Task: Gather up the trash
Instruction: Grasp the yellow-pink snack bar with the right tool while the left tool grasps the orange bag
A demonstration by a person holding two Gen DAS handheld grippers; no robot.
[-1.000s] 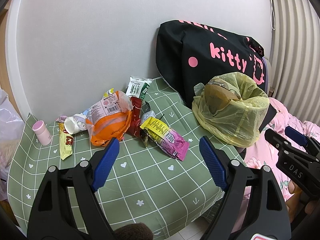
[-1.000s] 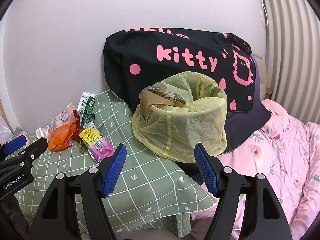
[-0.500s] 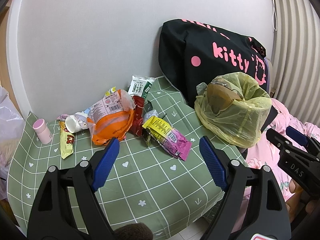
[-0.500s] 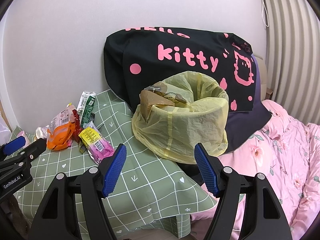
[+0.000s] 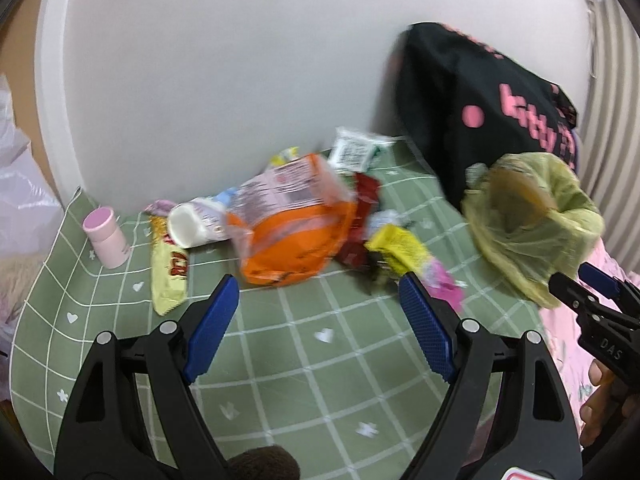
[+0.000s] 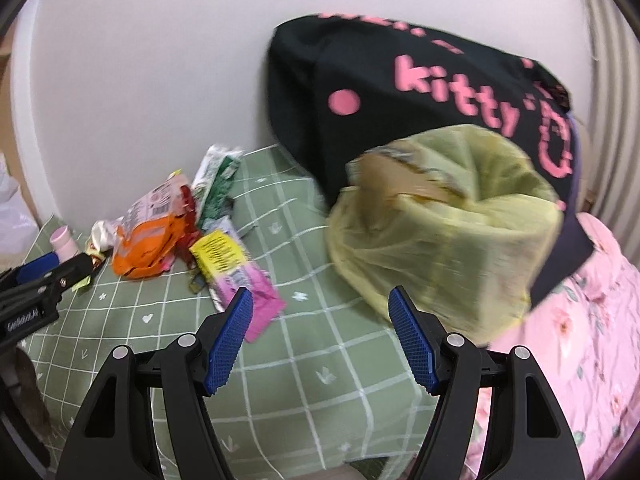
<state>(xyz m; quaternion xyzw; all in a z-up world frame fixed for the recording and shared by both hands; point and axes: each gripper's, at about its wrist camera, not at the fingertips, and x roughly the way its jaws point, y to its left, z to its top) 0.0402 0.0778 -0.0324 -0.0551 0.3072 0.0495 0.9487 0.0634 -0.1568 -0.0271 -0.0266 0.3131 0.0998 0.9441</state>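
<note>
Left wrist view: left tongs (image 5: 320, 304) at lower centre, spread wide, empty, above green checked tabletop (image 5: 304, 360). Just beyond, mid-frame, a heap of trash: orange bag (image 5: 288, 232) in the middle, yellow bar wrapper (image 5: 170, 276) to its left, white cup (image 5: 192, 222) on its side touching the bag, pink bottle (image 5: 106, 236) upright at far left. Right of the bag, red wrapper (image 5: 360, 216) and yellow-pink packet (image 5: 412, 260), overlapping. Behind, against the wall, green-white packet (image 5: 356, 152). At right, yellow bin bag (image 5: 532, 236), open, with brown paper inside; black pillow (image 5: 472, 120) behind it.

Right wrist view: right tongs (image 6: 322, 330) at lower centre, likewise wide and empty, over the tabletop edge between packet and bin bag. Pink floral bed (image 6: 580, 320) at lower right. All blurred by motion.
</note>
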